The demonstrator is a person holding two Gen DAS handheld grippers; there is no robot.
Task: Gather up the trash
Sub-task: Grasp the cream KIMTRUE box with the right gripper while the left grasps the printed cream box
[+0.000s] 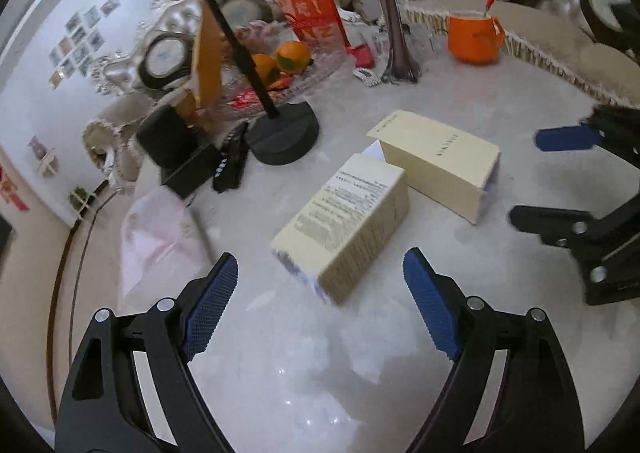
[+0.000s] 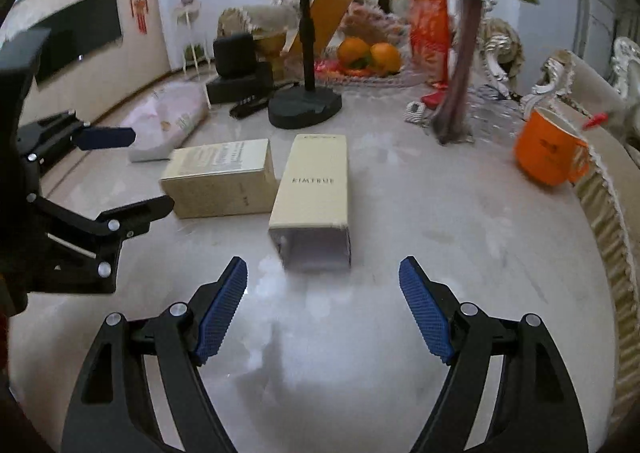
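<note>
- Two cream cartons are seen lying side by side on the marble table (image 2: 440,213)
- The printed carton (image 1: 340,229) lies just ahead of the left gripper (image 1: 320,293), long axis slanting away rightward
- The open-ended carton (image 2: 312,193) points endwise at the right gripper (image 2: 322,301)
- Both jaws are spread, nothing held

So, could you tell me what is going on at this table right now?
A person holds a two-finger gripper in each hand above a marble table, clearing trash. Both the left gripper and right gripper are open and empty. Two cream cardboard boxes lie side by side ahead: the printed box and the open-ended KIMTRUE box, neither touched.
</note>
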